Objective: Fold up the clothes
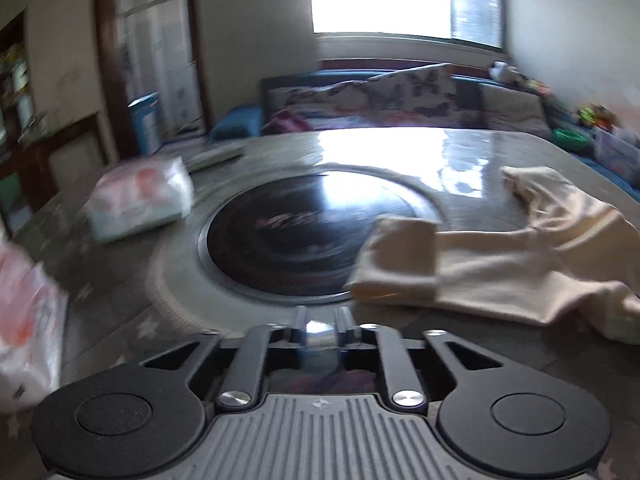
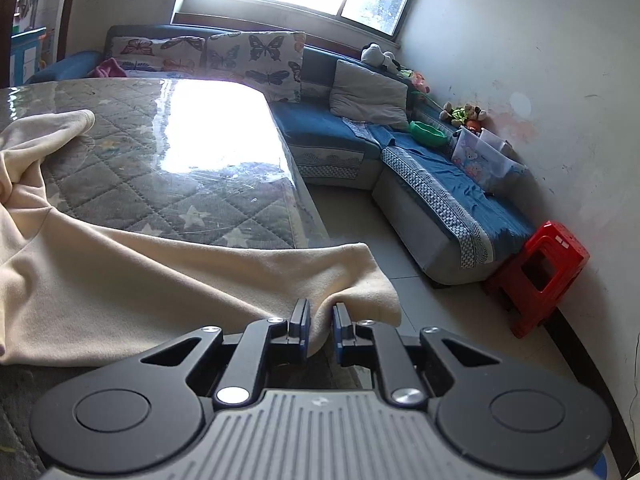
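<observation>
A cream garment [image 1: 500, 256] lies crumpled on the right half of the table, one folded end toward the dark round inset. In the right wrist view the same cream garment [image 2: 152, 276] spreads over the table's near right corner and hangs past the edge. My right gripper [image 2: 320, 316] is shut on a fold of the garment's edge, with cloth bunched between the fingers. My left gripper [image 1: 320, 320] is to the left of the garment, apart from it, with fingers nearly together and nothing between them. The left view is motion-blurred.
The table [image 2: 160, 184] has a quilted star cover under clear plastic and a dark round inset [image 1: 308, 232]. Tissue packs [image 1: 140, 204] lie at left, another pack [image 1: 24, 332] at the near left. A blue sofa [image 2: 420, 184] and a red stool [image 2: 540, 276] stand to the right.
</observation>
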`<state>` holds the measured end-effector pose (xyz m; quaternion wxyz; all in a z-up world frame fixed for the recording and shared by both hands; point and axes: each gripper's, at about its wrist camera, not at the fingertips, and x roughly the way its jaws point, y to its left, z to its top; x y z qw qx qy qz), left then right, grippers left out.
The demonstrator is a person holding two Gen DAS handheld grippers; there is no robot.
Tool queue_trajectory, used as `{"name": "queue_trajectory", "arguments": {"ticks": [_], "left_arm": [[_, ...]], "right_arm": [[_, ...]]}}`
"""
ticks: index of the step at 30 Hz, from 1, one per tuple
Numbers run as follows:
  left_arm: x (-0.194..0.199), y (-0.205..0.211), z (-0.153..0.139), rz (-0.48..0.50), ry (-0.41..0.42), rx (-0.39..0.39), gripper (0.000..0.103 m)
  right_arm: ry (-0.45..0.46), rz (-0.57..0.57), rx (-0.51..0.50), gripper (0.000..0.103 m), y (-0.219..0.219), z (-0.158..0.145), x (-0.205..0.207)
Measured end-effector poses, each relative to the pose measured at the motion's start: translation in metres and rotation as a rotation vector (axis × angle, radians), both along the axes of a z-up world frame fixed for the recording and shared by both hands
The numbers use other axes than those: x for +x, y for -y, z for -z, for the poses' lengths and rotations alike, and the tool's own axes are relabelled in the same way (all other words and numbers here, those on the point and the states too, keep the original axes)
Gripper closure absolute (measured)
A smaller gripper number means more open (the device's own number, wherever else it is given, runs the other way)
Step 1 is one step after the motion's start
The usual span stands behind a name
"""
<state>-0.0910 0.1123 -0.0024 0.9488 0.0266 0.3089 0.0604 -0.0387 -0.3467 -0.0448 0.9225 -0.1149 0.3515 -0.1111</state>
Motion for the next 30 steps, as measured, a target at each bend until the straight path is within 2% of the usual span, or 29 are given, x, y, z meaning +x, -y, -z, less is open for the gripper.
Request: {"name": "queue_trajectory", "arguments": {"ticks": [2, 6, 10, 11, 12, 13, 17, 23, 26, 28, 30], "left_arm": [[0.010, 0.017, 0.000, 0.054, 0.010, 0.030, 0.050], [0.032, 0.043, 0.005, 0.136, 0.004, 0.096, 0.044], [0.053, 0.049, 0.016, 0.135, -0.019, 0.125, 0.043], [0.054, 0.047, 0.017, 0.136, -0.017, 0.122, 0.052], [0.056, 0.046, 0.018, 0.136, -0.020, 0.120, 0.068], [0.058, 0.043, 0.018, 0.126, -0.031, 0.122, 0.099], [0.050, 0.028, 0.018, 0.024, -0.023, 0.151, 0.099], [0.007, -0.029, 0.008, -0.218, -0.021, 0.110, 0.100], [-0.014, -0.053, 0.008, -0.265, -0.049, 0.091, 0.100], [-0.020, -0.057, 0.009, -0.284, -0.056, 0.136, 0.100], [-0.022, -0.061, 0.008, -0.306, -0.053, 0.141, 0.100]], "right_arm": [[0.003, 0.001, 0.002, 0.091, 0.001, 0.001, -0.001], [0.005, 0.001, 0.016, 0.091, 0.005, 0.001, 0.000], [0.010, 0.002, 0.027, 0.091, 0.006, 0.001, -0.001], [0.010, -0.001, 0.021, 0.091, 0.005, 0.001, -0.001], [0.010, -0.005, 0.015, 0.090, 0.004, 0.001, -0.001], [0.010, -0.007, 0.010, 0.090, 0.004, 0.001, 0.000], [0.013, -0.006, 0.008, 0.089, 0.004, 0.002, 0.001], [0.012, -0.020, -0.019, 0.089, -0.001, 0.003, -0.005], [0.009, -0.027, -0.030, 0.089, -0.002, 0.002, -0.005], [0.005, -0.030, -0.033, 0.089, -0.001, 0.002, -0.004], [0.002, -0.027, -0.041, 0.084, 0.000, 0.001, -0.001]]}}
